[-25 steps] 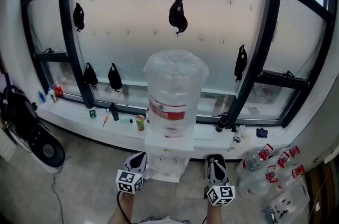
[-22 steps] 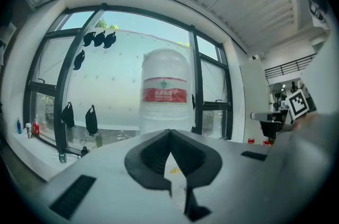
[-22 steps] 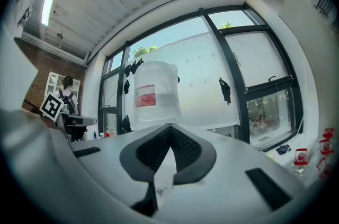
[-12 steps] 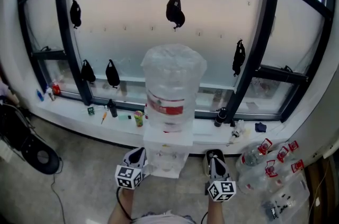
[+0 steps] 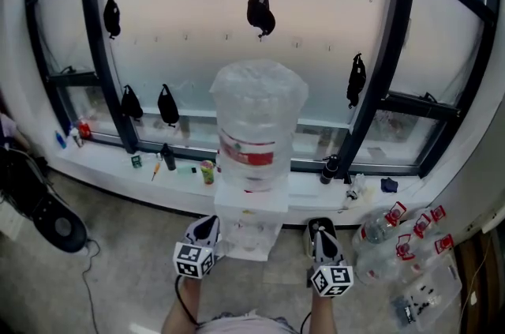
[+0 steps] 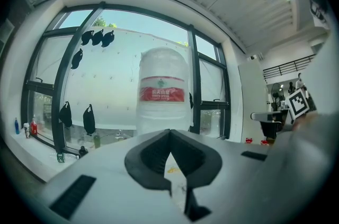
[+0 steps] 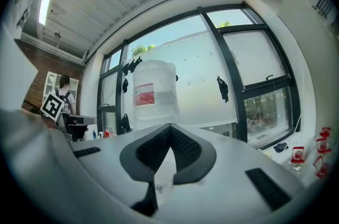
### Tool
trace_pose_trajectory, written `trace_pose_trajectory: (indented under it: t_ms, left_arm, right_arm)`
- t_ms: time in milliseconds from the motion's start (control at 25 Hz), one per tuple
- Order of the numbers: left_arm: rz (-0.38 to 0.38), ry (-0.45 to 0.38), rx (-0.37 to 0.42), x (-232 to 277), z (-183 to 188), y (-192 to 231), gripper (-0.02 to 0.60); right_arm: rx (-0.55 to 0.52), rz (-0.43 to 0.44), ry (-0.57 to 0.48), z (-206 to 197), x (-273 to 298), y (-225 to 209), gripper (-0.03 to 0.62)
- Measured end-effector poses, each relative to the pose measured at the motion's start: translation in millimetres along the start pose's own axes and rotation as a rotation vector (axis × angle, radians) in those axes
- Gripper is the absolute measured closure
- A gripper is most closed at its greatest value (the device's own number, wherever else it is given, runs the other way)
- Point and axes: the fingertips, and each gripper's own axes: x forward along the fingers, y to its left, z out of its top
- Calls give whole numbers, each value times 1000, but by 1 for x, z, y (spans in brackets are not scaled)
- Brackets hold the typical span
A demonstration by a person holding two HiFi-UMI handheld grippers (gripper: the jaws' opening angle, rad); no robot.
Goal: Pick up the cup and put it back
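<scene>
Both grippers clenched shut w/ nothing in them: left gripper (image 5: 207, 228) and right gripper (image 5: 319, 230) are held level at either side of the water dispenser (image 5: 251, 220), and in each gripper view the dark pads meet at the tip w/ only open air past them. Cup: the only cup-like thing I can make out is a small green cup (image 5: 207, 171) standing upright on the window sill (image 5: 110, 165), just left of the dispenser and well apart from both grippers; too small to say more abt it, and can't tell for sure it's the task's cup. The dispenser's front recess is too blurred to tell if anything sits there. Progress: cup is resting on a surface, not held or lifted, so the scene fits either a cup waiting to be picked up or one already set back down; pics don't settle which. Outward: big clear water bottle (image 5: 256, 127) w/ red label sits on top of the dispenser, small bottles and bits line the sill, black bags (image 5: 260, 9) hang on the frosted window, spare red-capped bottles (image 5: 394, 242) lie on the floor at right.
</scene>
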Motion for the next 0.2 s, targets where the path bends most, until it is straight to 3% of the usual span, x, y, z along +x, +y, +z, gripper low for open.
trace_pose_trajectory:
  t_ms: [200]
  left_arm:
    - [2, 3, 11, -3, 0, -2, 557]
  right_arm:
    - [-1, 6, 6, -2, 0, 1, 579]
